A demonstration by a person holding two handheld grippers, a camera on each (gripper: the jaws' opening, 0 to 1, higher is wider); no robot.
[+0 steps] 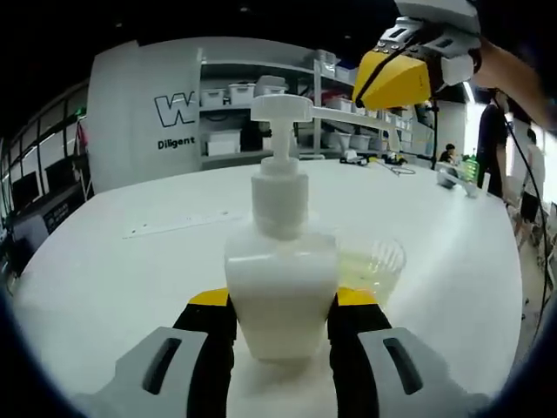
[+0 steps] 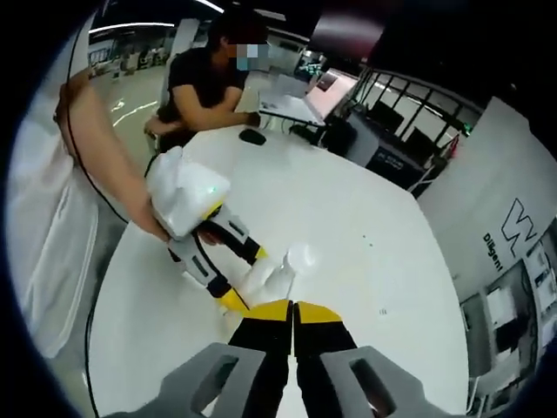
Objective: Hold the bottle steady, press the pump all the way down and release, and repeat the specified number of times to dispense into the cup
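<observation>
Clamping bottle (image 1: 280, 292) with left gripper (image 1: 280, 324) against tipping; right gripper (image 2: 291, 315), jaws clenched empty, hovering above pump (image 1: 280, 109); cup (image 1: 376, 266) at 3 o'clock.

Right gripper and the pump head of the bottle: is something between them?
No. In the left gripper view the right gripper hangs above the pump head of the bottle; the gap holds only air.

A white round table (image 1: 113, 279) carries a long pale strip (image 1: 178, 225) lying flat. Behind it stand shelves (image 1: 261, 113) stacked with white storage bins (image 1: 242, 91). Across the table a seated person (image 2: 213, 78) leans by a dark mouse (image 2: 252, 136) and an open laptop (image 2: 318, 96).
</observation>
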